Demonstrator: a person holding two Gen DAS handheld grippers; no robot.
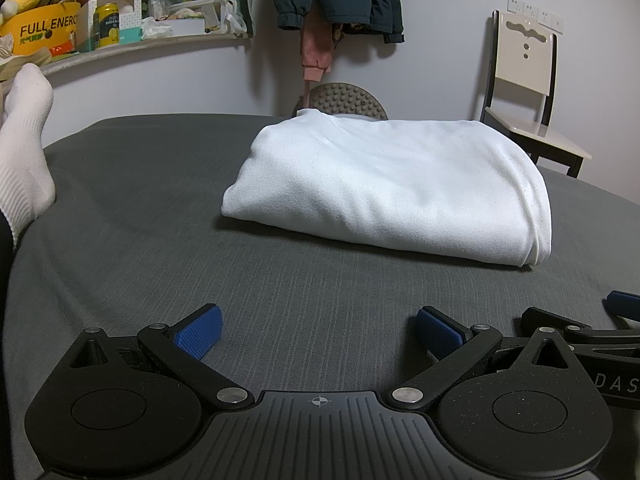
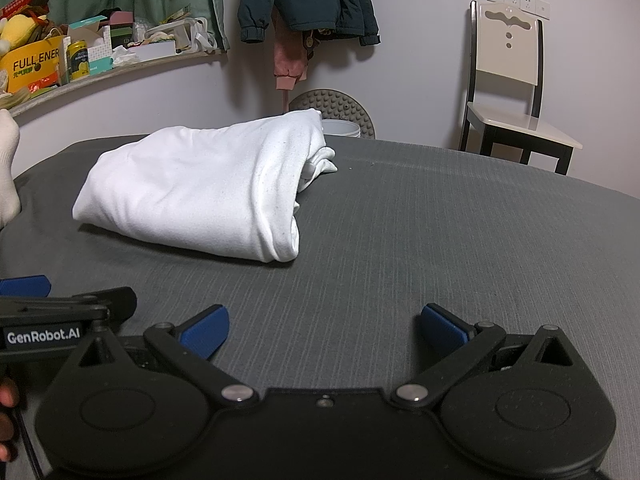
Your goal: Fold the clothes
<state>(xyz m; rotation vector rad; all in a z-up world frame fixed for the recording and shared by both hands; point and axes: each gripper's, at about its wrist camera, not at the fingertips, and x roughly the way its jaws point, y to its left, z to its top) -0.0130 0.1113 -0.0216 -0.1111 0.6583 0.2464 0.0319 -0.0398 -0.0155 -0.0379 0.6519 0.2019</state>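
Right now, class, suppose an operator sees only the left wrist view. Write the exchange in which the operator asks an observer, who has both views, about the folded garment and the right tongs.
Operator: Is the right end of the white garment tidy?
Observer: Not quite. The right wrist view shows a bunched bit of cloth poking out at the far right corner.
Operator: Are the right tongs holding anything?
Observer: No. They are open, with only the grey bedsheet showing between them.
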